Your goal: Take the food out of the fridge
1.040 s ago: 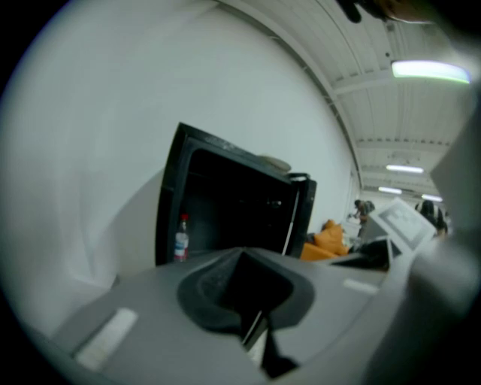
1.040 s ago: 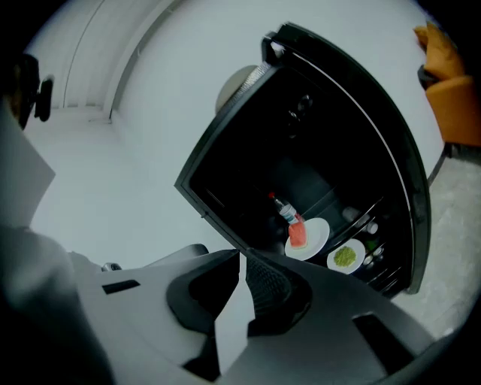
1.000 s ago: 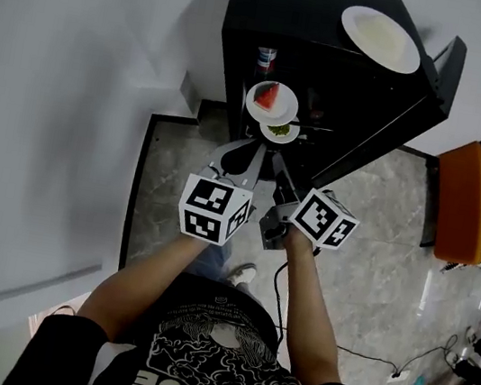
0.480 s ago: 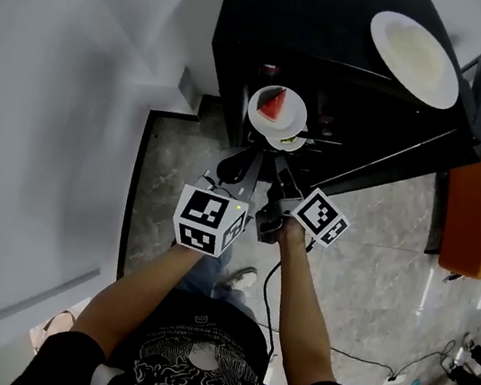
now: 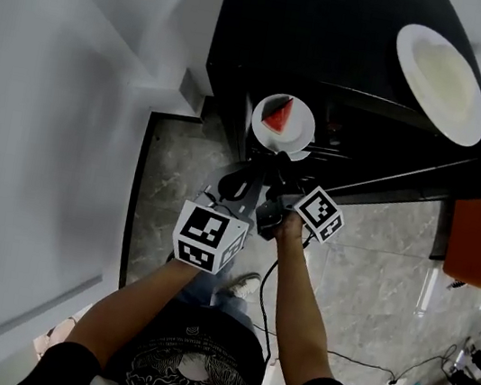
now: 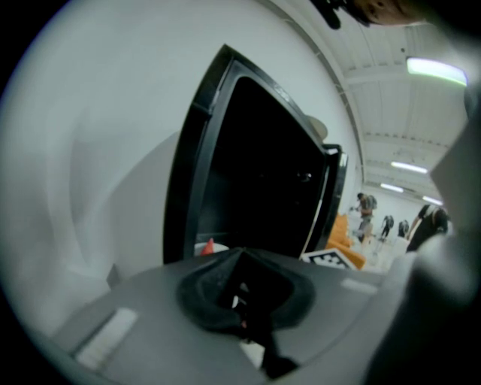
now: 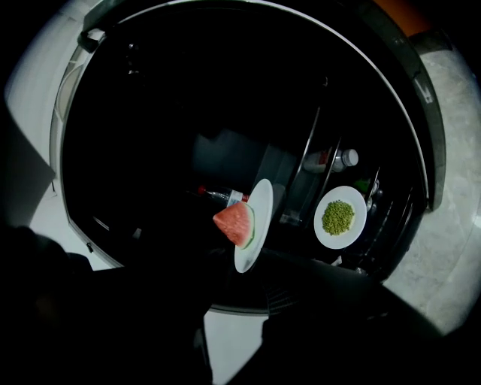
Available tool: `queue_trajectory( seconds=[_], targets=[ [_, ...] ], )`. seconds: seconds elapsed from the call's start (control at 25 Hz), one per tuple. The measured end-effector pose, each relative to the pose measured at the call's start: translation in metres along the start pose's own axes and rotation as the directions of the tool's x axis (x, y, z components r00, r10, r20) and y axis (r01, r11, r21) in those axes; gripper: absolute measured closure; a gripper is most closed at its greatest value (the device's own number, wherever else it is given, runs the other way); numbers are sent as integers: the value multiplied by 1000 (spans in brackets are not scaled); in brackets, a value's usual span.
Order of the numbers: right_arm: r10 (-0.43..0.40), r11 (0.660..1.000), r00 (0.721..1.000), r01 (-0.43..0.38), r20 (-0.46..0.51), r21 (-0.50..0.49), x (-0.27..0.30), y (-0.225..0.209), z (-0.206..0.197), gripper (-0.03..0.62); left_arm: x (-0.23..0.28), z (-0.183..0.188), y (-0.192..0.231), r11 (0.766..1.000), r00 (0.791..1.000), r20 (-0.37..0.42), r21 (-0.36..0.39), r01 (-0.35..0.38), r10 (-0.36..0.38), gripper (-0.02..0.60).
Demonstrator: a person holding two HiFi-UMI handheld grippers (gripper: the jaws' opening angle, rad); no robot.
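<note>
The jaws of my left gripper (image 5: 255, 162) are clamped on the near rim of a round white plate (image 5: 298, 131) that carries a red wedge of watermelon (image 5: 277, 114). In the left gripper view that plate's pale surface fills the lower half, with my dark pad pressed onto it and the wedge's red tip showing just beyond. The jaws of my right gripper (image 5: 283, 169) have just been opening and stand wide apart, pressing on nothing. I hold the watermelon plate in the air at the open front of the black fridge (image 5: 321, 36), just before its shelves. Deeper in, a second round white plate (image 7: 356, 225) heaped with small green peas (image 7: 338, 216) sits inside the fridge, apart from both grippers. A large empty white plate (image 5: 442, 79) lies on the fridge's top
</note>
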State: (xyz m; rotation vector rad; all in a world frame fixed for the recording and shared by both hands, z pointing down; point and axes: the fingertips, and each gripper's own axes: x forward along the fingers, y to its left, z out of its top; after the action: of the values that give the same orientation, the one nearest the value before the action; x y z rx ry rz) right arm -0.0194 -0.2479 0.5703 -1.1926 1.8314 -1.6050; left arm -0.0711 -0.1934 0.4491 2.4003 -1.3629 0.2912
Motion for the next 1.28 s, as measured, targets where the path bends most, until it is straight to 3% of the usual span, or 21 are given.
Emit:
queue_trajectory(
  seconds=[0.36,0.56,0.76,1.28],
  targets=[
    [14,988,1000,-15,9,156,27,-12,2,482,6,-4,10,1000,1000,-24,-8,2,-2,578],
    [-8,976,1000,6,8,218,28,-23,1,569,6,-7,13,1000,1000,-19,-20,3,-3,578],
    [13,950,1000,-19,21,312,25,-21,0,583,2,-8,16,999,1000,-22,-34,-7,6,578],
    [54,957,998,-55,11,284,13,-21,2,583,-3,-9,18,999,999,-30,-31,-32,32,578]
  ],
)
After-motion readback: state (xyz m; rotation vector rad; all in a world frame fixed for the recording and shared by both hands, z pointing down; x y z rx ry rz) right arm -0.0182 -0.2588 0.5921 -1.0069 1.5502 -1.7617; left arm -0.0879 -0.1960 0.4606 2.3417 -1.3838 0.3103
